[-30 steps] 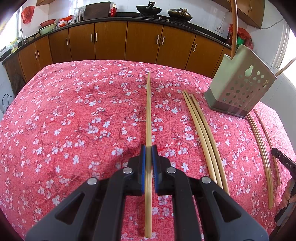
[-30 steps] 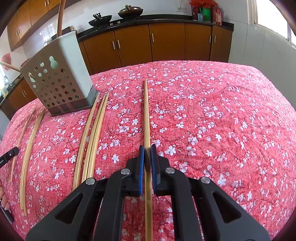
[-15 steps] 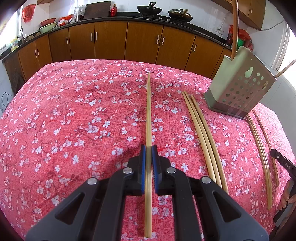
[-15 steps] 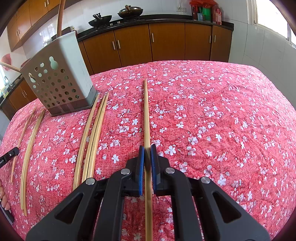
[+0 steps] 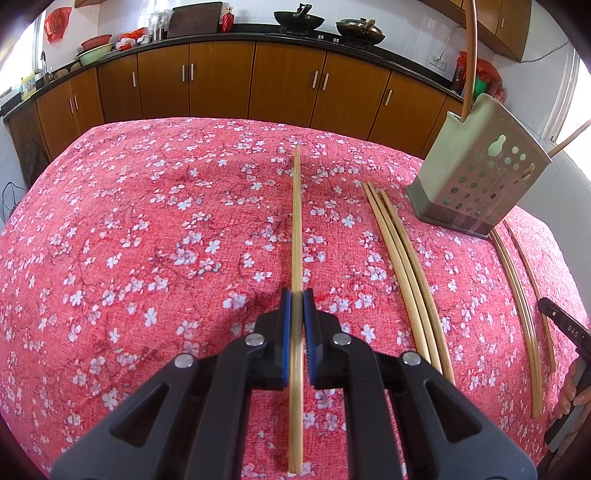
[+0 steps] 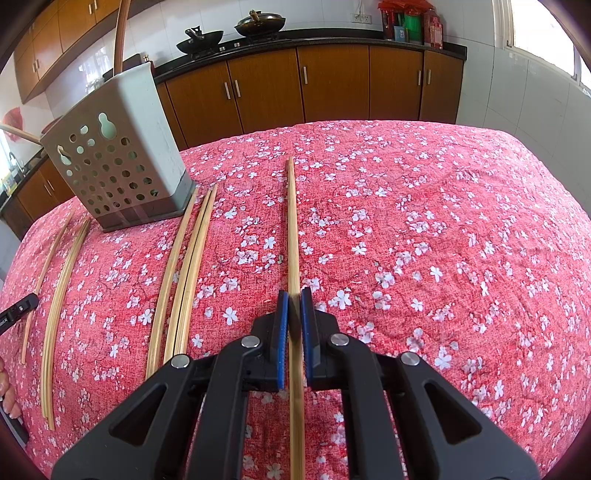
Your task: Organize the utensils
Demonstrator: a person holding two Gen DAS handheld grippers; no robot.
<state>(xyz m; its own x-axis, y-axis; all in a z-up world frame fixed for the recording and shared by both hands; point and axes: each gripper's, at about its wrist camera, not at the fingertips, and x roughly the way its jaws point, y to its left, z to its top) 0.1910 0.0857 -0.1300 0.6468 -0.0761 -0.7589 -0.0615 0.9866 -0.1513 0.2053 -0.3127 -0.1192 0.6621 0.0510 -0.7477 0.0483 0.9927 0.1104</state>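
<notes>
In the left wrist view my left gripper (image 5: pixel 297 295) is shut on a bamboo chopstick (image 5: pixel 296 221), which runs straight ahead between the blue pads over the red floral tablecloth (image 5: pixel 147 240). The right wrist view shows the same kind of grip: my right gripper (image 6: pixel 294 295) is shut on another chopstick (image 6: pixel 291 221). I cannot tell whether either far tip touches the cloth. A grey perforated utensil holder (image 5: pixel 476 173) (image 6: pixel 114 162) stands upright with wooden sticks (image 5: pixel 469 55) rising from it. Three loose chopsticks (image 5: pixel 406 266) (image 6: pixel 184 266) lie beside the holder.
More chopsticks (image 5: pixel 517 295) (image 6: pixel 62 288) lie on the far side of the holder, near a person's hand (image 5: pixel 576 387) on a black gripper part (image 5: pixel 561 325). Brown cabinets (image 5: pixel 221 81) and a counter with woks (image 5: pixel 299 16) stand behind the table.
</notes>
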